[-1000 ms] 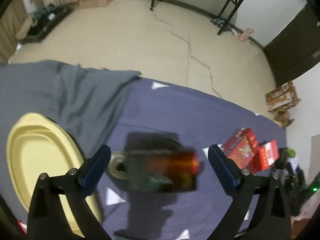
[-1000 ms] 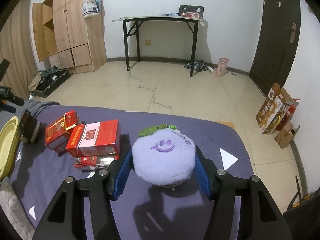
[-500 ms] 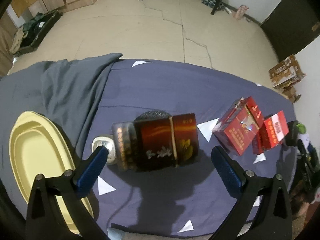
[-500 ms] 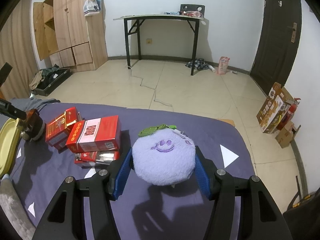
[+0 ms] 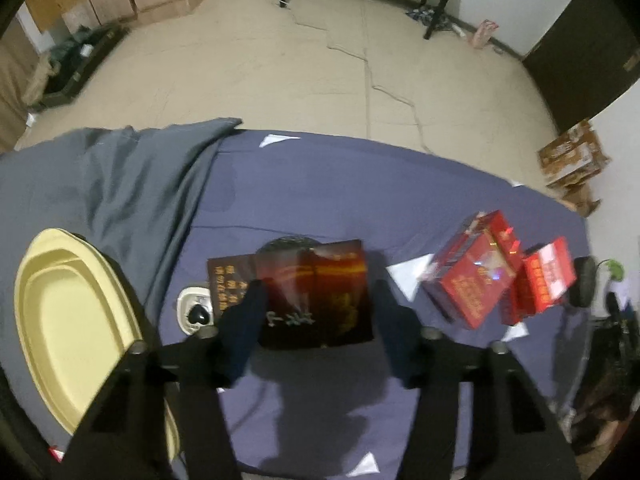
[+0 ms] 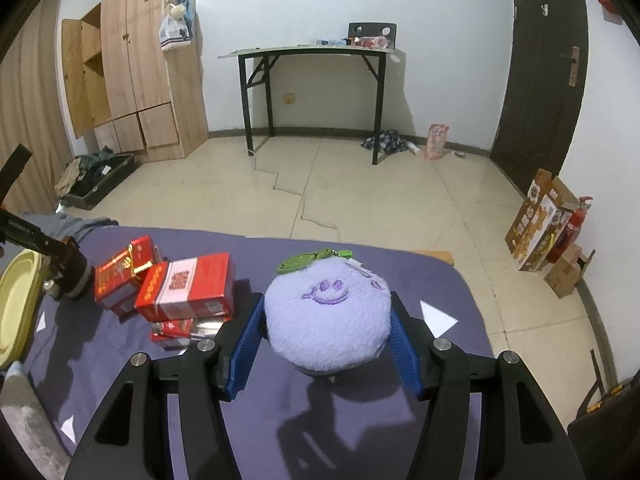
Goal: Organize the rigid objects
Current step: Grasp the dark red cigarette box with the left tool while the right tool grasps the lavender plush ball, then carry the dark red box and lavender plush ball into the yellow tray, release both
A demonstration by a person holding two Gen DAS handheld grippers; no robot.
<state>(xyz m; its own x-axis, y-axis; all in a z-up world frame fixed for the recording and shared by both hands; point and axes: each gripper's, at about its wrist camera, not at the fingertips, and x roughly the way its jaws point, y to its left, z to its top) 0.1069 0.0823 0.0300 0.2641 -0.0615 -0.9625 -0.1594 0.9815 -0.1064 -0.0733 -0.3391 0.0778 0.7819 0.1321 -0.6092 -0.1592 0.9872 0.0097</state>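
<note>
- The left gripper (image 5: 318,300) points steeply down at the purple cloth (image 5: 320,184); its jaws have just been closing and now clench a dark brown-red box (image 5: 316,296) by its two sides, with the pads pressed against it.
- At 9 o'clock of that box and just beside it lies a small white round thing with a black knob (image 5: 195,312), partly hidden by the left finger.
- At 3 o'clock of the box, apart from it, red boxes (image 5: 476,276) lie in a loose heap; a strip of bare cloth runs between.
- A yellow oval tray (image 5: 60,320) sits at 9 o'clock, near the left border of the left wrist view, on a grey blanket (image 5: 100,184) that overlaps the purple cloth.
- At 12 o'clock the cloth is bare up to its far edge, with pale floor beyond.
- The right gripper (image 6: 328,320) grasps a round lilac plush toy (image 6: 328,320) with a stitched smile and a green leaf, blue pads pressed into both sides.
- From the right wrist view the red boxes (image 6: 188,292) are at 9 o'clock of the toy, close by the left finger; the left gripper (image 6: 68,272) shows beyond them at 9 o'clock.
- At 3 o'clock of the toy the cloth lies bare to its edge.
- Across the floor at 12 o'clock stand a black-legged table (image 6: 312,56) and a wooden wardrobe (image 6: 132,60).
</note>
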